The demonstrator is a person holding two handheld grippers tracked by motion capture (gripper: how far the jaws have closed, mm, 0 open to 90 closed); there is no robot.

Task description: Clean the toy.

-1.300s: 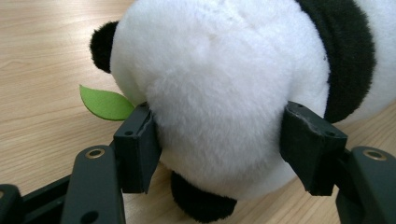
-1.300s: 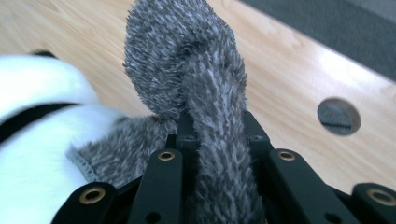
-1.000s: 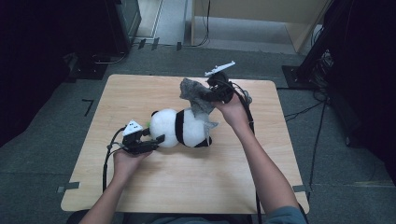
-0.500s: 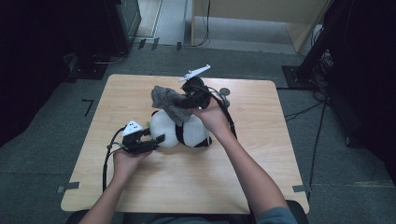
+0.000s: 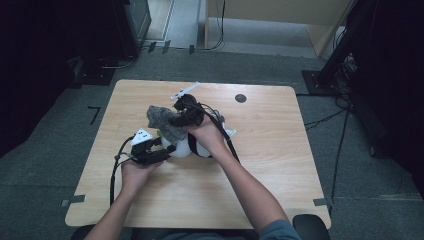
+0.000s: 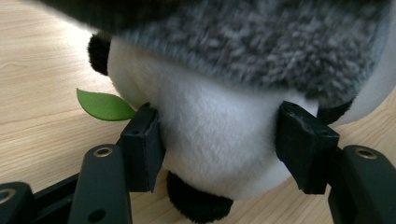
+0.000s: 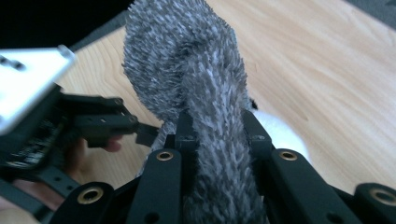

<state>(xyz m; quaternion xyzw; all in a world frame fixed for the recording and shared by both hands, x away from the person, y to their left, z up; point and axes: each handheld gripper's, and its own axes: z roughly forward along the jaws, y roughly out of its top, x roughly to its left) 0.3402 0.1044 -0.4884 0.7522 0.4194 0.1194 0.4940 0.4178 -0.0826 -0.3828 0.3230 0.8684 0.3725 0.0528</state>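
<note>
Near the table's (image 5: 280, 150) middle, left tongs (image 6: 219, 140) have been closing on the panda plush (image 6: 210, 140); right tongs (image 7: 217, 135) clamp grey fuzzy cloth (image 7: 196, 70) above it.

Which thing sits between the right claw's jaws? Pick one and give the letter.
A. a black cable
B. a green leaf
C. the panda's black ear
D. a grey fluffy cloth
D: in the right gripper view the right claw is clamped on the grey fluffy cloth, which runs up between its two black jaws above the panda plush.
</note>
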